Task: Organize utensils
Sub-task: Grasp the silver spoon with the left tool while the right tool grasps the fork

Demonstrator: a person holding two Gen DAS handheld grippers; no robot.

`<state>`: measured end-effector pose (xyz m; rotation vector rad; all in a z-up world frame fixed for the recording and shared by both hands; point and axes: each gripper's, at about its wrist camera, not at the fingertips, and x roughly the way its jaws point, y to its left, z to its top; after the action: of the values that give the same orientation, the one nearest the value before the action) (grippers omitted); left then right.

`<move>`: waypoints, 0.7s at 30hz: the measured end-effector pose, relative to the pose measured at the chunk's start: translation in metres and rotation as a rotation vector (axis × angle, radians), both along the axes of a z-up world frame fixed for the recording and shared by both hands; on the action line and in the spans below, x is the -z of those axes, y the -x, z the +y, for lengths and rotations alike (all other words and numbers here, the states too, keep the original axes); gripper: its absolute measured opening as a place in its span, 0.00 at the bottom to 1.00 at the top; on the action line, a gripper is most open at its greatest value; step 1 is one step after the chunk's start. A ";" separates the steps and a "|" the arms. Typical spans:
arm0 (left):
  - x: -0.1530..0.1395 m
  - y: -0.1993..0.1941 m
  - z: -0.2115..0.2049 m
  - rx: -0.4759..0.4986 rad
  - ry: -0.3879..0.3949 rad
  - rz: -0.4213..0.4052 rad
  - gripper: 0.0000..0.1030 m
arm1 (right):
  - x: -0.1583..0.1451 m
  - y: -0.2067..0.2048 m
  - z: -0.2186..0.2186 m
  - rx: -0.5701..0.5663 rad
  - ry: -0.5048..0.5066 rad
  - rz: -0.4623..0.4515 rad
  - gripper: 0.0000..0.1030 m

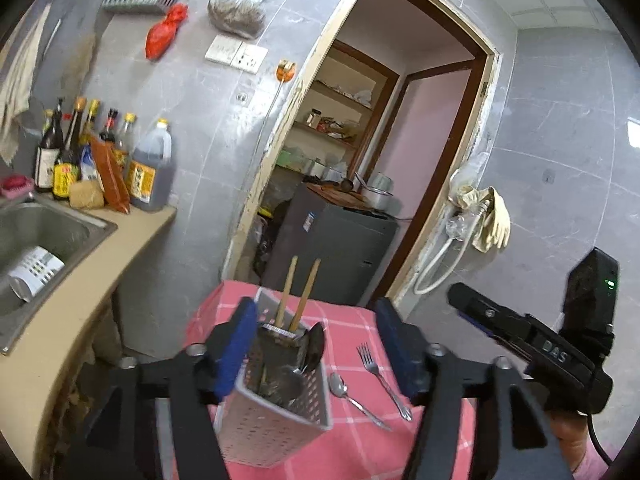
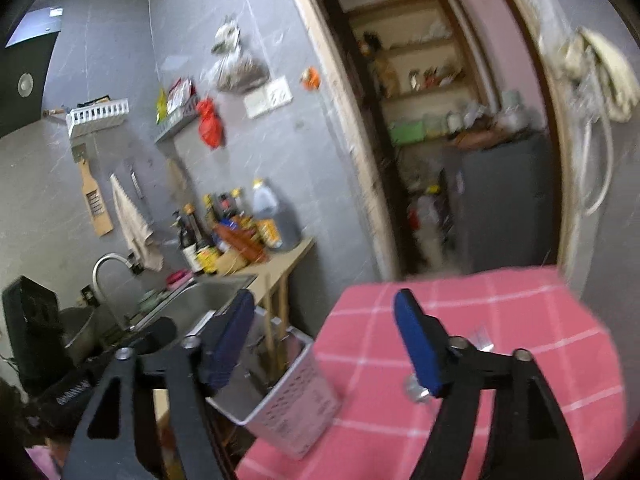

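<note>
Left wrist view: the left gripper (image 1: 316, 344) stands wide apart with nothing clamped, its blue pads flanking the perforated utensil holder (image 1: 276, 408) on the pink checked surface (image 1: 360, 440). Holder contents: two chopsticks (image 1: 298, 296) (upright) and a dark ladle (image 1: 314, 346). A spoon (image 1: 352, 394) and fork (image 1: 380, 376) lie just right of it. Right wrist view: the right gripper (image 2: 324, 340) is likewise spread and empty, the holder sitting low between its fingers.

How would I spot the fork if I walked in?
Find the pink checked tablecloth. A perforated metal utensil holder stands on it; right of that lie a spoon and the fork. The fork lies farther right and has tines.
</note>
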<state>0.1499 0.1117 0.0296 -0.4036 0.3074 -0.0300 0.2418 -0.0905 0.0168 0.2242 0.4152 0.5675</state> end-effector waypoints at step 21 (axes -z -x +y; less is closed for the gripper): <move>0.016 -0.038 -0.149 -0.051 -0.134 0.112 1.00 | 0.001 -0.016 -0.166 0.202 0.139 -0.066 0.99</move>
<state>0.1874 -0.0374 0.0131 -0.2807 0.4069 0.0626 0.2576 -0.2561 0.0158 0.1115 0.3619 0.3453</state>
